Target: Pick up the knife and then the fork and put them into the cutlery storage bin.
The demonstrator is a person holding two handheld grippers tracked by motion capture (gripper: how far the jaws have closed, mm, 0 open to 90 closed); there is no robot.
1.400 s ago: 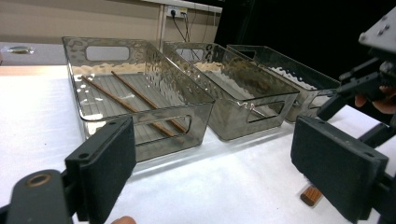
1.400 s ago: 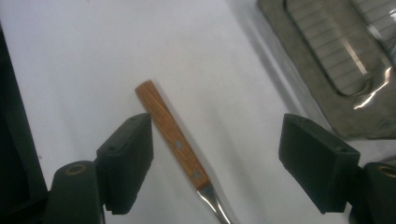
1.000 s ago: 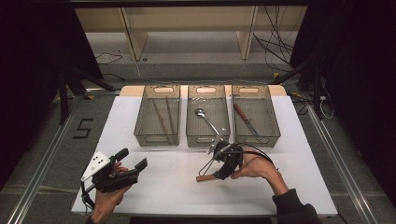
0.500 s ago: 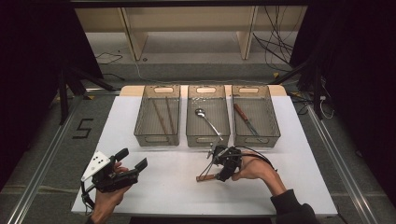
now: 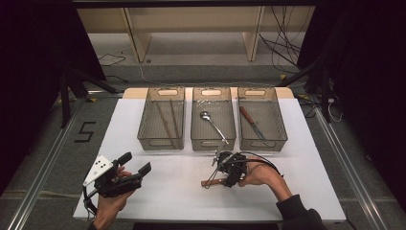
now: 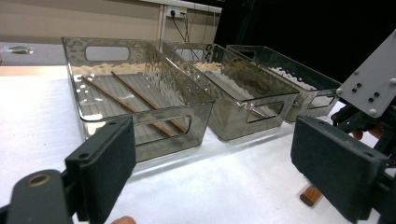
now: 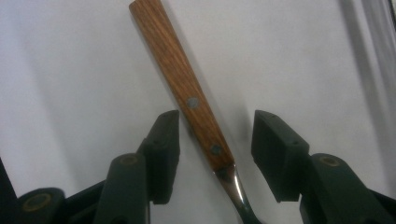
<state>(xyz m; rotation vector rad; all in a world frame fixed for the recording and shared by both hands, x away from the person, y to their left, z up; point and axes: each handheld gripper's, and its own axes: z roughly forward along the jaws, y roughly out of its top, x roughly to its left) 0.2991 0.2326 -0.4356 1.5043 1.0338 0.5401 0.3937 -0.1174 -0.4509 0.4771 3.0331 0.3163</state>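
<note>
right tongs (image 7: 215, 149) closing around wooden-handled utensil (image 7: 182, 88), pads not touching.

a lab-style recording bay, not a home.
black curtains (image 5: 43, 57) boxed in a white table (image 5: 158, 201) on floor rails (image 5: 43, 191); loose cables (image 5: 282, 48) ran over the concrete floor, where a taped number five (image 5: 86, 132) sat.

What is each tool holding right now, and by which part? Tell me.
Nothing is held. The right tool straddles the wooden handle of a utensil on the table, its closing jaws not yet touching it. The left tool is open and empty.
</note>
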